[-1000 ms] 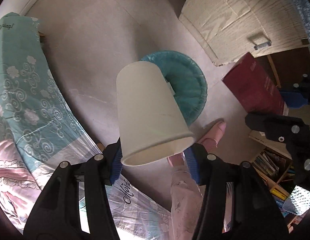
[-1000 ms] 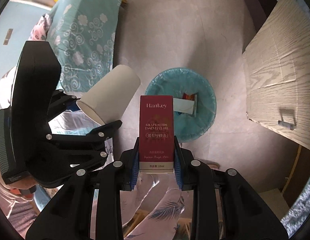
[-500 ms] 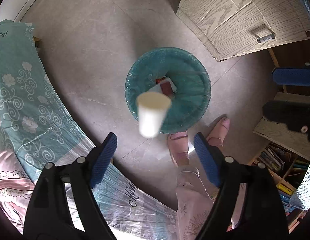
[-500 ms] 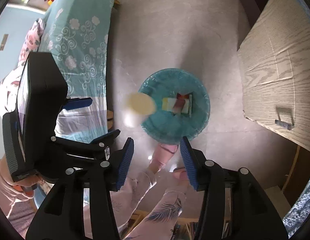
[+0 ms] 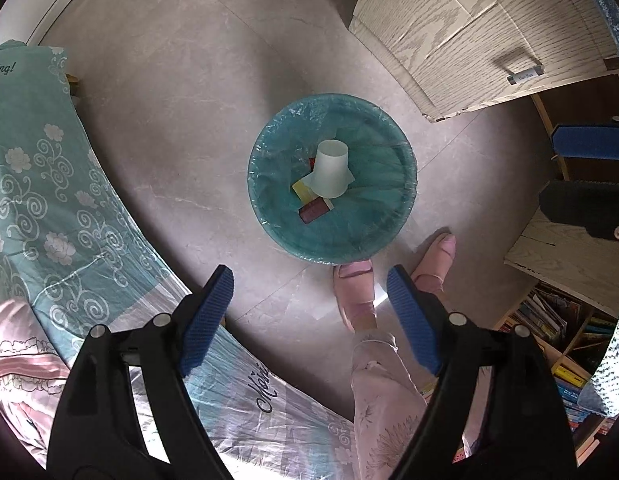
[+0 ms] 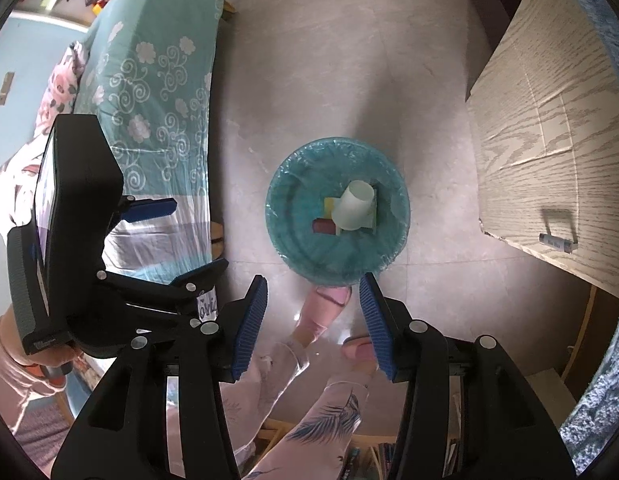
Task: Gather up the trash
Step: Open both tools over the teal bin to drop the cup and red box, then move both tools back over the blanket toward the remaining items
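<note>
Lying in the lined bin (image 5: 393,216), a paper cup (image 5: 330,169) rests on a maroon box (image 5: 314,211); both grippers' jaws gape wide, holding nothing.

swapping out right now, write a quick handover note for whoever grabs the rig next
Left hand-held gripper: open, empty, held above the floor near the bin.
Right hand-held gripper: open, empty, also above the bin.
Teal-lined trash bin: on the floor by the person's slippers.
Inside it: white paper cup, dark red box, and some paper scraps.
Done: cup and box are binned.
Left: no other trash is visible here; look around for more.
</note>
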Motion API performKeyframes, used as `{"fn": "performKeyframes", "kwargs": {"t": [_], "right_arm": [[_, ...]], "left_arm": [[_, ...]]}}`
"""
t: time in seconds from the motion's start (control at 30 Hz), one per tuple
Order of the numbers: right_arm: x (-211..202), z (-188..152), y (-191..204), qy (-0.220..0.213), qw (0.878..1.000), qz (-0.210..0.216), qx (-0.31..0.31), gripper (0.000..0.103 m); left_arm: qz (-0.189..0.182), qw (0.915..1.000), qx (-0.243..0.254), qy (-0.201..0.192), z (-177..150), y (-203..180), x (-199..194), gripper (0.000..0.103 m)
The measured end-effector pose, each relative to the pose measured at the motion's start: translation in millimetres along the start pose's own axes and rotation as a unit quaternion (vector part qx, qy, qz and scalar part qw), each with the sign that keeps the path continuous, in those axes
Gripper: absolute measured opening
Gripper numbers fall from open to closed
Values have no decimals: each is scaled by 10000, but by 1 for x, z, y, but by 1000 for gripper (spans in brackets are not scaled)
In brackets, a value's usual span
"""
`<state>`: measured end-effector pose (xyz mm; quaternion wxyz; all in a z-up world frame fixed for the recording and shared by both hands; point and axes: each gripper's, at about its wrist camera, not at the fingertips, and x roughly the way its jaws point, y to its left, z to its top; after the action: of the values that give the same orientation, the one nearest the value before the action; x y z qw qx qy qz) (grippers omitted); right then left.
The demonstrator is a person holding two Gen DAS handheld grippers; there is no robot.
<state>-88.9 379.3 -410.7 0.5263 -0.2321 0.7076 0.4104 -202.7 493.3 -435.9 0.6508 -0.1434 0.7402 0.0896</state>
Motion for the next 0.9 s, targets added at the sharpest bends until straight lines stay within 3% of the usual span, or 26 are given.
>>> {"fn": "performKeyframes", "kwargs": {"t": [0.2,0.33,0.53,0.73,0.9], "right_arm": [[-12,-4,3,-66,10000,21,-10,50],[-25,-7,13,-141,9998,46,-122,61],[-66,-16,31,-428,9985,121,-330,70],[-146,-29,49,-1195,9914,208,-491,78],[-232,-54,51,-2124,9762,183,-399,88]], "left_arm": [[25,10000,-55,-4,-1,2,-7,77],[43,9999,-111,-97,-2,3,-21,79],[241,9992,-49,-312,-8,3,-58,85],[608,9950,233,-761,-12,-8,-120,89],[825,9874,459,-1268,-13,-26,-185,97]]}}
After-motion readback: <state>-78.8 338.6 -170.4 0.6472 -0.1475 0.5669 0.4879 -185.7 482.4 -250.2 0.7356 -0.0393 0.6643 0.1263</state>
